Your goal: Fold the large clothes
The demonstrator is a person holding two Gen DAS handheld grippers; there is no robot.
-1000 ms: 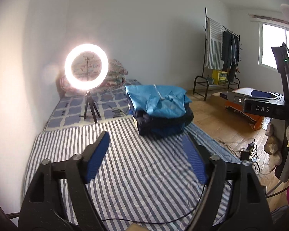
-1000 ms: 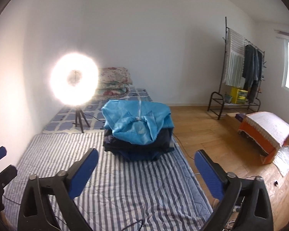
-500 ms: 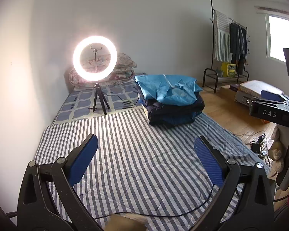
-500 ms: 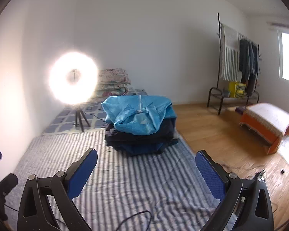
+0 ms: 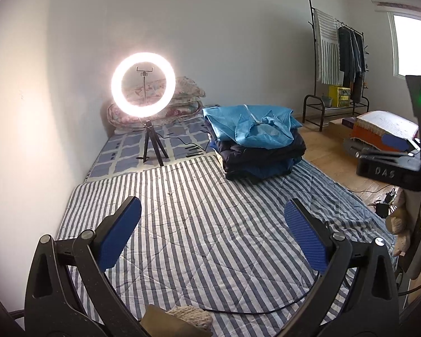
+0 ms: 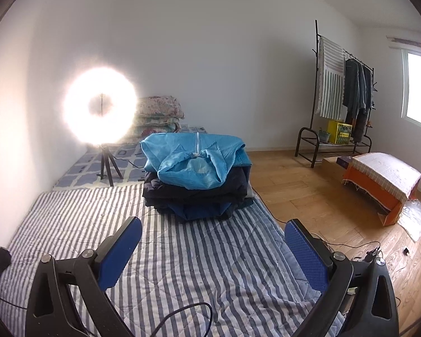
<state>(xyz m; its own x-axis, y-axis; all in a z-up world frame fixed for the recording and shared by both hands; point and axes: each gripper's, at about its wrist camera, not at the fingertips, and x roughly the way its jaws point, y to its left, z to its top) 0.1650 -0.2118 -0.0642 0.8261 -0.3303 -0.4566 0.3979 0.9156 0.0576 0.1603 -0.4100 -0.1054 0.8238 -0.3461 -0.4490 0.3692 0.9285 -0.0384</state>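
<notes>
The left gripper [image 5: 212, 224] is seen above a striped quilt [image 5: 210, 238] spread on the floor, its blue fingers [image 5: 120, 233] spread wide with nothing between them; they have just been opening, and only bare quilt is framed in the gap. The right gripper [image 6: 213, 248] is likewise held wide and empty over the quilt's right part, where the quilt's edge meets the wooden floor [image 6: 322, 196]. The clothes [image 6: 196, 179] are stacked at the far end of the quilt, well apart from both grippers: a light blue garment [image 6: 193, 160] is laid on top, with dark navy pieces folded beneath it (how many cannot be told). To the left of the stack a lit ring light [image 5: 143, 82] is stood on a small tripod on a checked mat [image 5: 126, 154], and flowered pillows [image 5: 182, 101] are piled against the wall behind it. A black cable [image 5: 252, 311] is trailed across the near quilt. At the right wall a clothes rack [image 6: 342, 90] is hung with a striped cloth and dark garments, and an orange box [image 6: 379, 185] with a pale cover is set on the floor near it.
</notes>
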